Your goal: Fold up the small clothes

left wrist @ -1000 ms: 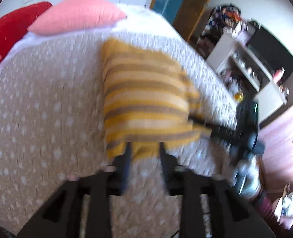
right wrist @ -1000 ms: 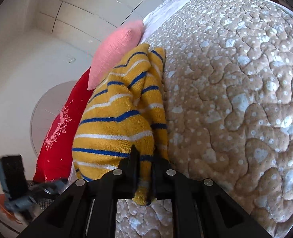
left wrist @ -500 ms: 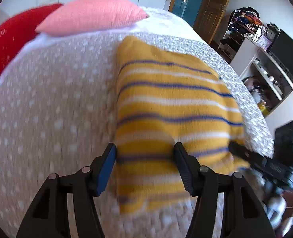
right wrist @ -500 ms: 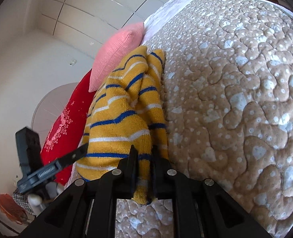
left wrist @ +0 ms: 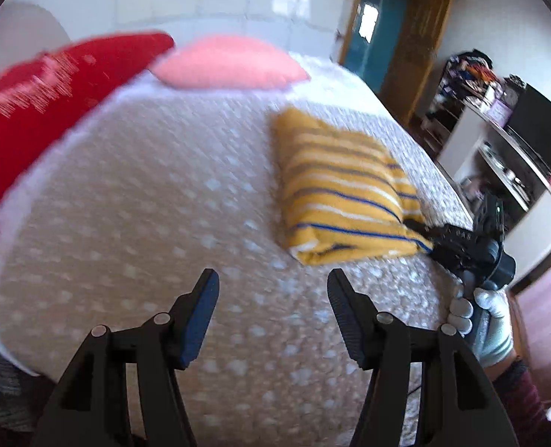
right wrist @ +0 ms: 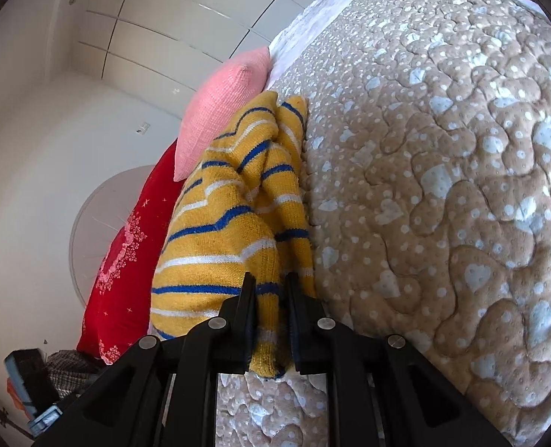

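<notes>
The yellow sweater (left wrist: 344, 193) lies folded into a thick rectangle on the bed (left wrist: 156, 201), toward its right side, its knit crossed by blue and white stripes. Seen from the right wrist, the folded layers bunch into soft ridges (right wrist: 234, 223). The right tool (right wrist: 269, 290) is clamped on the sweater's near corner, its 2 fingers pressed tight around the cloth; a gloved hand (left wrist: 487, 327) holds it at the bed's edge. The left tool (left wrist: 272, 290) hangs over the quilt well short of the sweater, its fingers spread wide with nothing between them. The quilt is tan with white hearts and dots. At the head of the bed rest a pink pillow (left wrist: 230, 61) and a red pillow (left wrist: 48, 100), apart from the sweater. Beyond the bed's right side stand white shelves (left wrist: 506, 171) and a dark screen (left wrist: 536, 115).
</notes>
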Demonstrator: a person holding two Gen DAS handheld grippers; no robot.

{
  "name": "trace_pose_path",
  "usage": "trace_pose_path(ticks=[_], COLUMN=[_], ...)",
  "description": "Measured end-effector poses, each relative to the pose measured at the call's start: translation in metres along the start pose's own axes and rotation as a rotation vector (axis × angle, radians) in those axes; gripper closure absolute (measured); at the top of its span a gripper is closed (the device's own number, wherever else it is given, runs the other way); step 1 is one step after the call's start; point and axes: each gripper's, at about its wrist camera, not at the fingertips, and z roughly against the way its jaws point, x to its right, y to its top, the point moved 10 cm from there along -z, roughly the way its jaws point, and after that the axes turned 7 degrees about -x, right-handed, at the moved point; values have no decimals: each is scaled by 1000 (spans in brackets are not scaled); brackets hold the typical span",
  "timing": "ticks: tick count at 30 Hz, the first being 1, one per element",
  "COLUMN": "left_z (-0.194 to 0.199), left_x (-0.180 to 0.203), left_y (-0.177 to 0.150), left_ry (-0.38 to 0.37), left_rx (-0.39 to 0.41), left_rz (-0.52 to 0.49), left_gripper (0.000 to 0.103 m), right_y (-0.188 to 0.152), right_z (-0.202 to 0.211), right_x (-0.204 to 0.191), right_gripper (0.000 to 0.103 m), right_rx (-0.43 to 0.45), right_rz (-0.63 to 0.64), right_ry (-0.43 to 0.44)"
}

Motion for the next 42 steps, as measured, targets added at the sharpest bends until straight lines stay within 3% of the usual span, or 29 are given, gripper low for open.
trace_pose_path(ticks=[3, 5, 6, 13, 16, 19, 24, 35, 42], left_z=[21, 29, 30, 16, 9, 0, -24, -62, -70], left_x=[-11, -18, -20, -22, -13, -7, -4, -20, -29], left_y=[7, 8, 8, -5, -11, -17, -27, -44, -36], left_ry=[49, 79, 84, 63, 57, 55, 50, 81, 70], left_rx=[65, 87, 90, 47, 27, 10, -47, -147, -158], left_rz=[-4, -4, -1, 31, 17, 2, 6, 27, 37], left_gripper=[39, 37, 37, 37, 37, 37, 37, 37, 37], right_y=[-2, -10, -17, -64, -76, -78, -76, -73, -45], right_z=[10, 24, 34, 98, 117, 127, 108, 63, 59], right_x=[-6, -16, -22, -52, -63, -69, -69, -59, -70], right_gripper=[79, 65, 63, 55, 42, 26, 24, 24, 24], right_rx=[1, 23, 35, 140, 227, 301, 244, 173, 175], right_rz=[-9, 7, 30, 155, 230, 216, 145, 144, 187], right_ry=[-56, -79, -106, -284, -418, -405, -344, -363, -387])
